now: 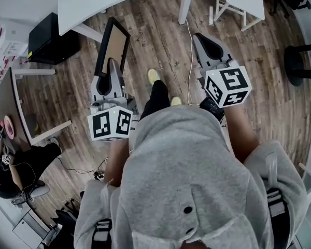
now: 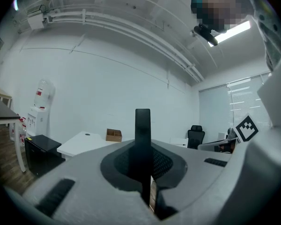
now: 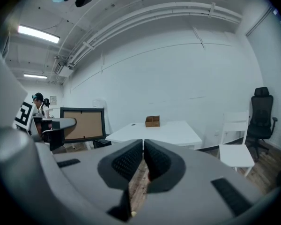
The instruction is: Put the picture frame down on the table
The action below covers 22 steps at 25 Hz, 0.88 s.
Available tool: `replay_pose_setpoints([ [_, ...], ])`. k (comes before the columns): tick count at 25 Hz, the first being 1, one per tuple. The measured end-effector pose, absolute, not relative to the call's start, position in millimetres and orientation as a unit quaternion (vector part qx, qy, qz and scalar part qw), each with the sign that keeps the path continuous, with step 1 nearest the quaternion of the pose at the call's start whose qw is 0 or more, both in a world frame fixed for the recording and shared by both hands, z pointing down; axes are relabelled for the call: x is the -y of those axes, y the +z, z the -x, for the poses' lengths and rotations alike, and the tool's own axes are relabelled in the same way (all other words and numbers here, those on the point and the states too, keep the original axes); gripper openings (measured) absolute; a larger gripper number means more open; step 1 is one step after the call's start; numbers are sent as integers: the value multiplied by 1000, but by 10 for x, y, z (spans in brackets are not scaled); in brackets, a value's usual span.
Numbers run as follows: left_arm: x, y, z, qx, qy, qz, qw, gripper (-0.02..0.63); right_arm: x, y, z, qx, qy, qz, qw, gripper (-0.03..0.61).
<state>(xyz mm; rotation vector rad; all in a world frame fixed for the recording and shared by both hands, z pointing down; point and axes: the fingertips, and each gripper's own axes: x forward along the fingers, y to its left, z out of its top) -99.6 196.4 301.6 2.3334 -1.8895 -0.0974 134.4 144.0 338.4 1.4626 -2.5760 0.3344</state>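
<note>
Although the small brown wooden box (image 3: pixel 152 121) sits in plain sight on the white worktop (image 3: pixel 173 136) ahead of both pairs of jaws, its inside cannot be made out. The left gripper (image 1: pixel 113 69) has its jaws pinching the near edge of the picture frame (image 1: pixel 113 44), which rises upright beyond them, short of the worktop. The right gripper (image 1: pixel 206 41) has its jaws pressed together on nothing. A white chair (image 3: pixel 235 146) stands right of the right jaws, and a black cabinet (image 1: pixel 46 38) stands left of the left jaws.
</note>
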Motion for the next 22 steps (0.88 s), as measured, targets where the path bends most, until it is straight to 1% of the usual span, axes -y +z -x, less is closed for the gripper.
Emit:
replay_pose_setpoints([
  [9, -1371, 3091, 1280, 634, -32, -769, 79, 26, -835, 3456, -1022, 867, 117, -475, 99, 29],
  [22, -720, 2993, 1654, 644, -46, -760, 71, 28, -212, 3217, -580, 884, 81, -445, 113, 29],
])
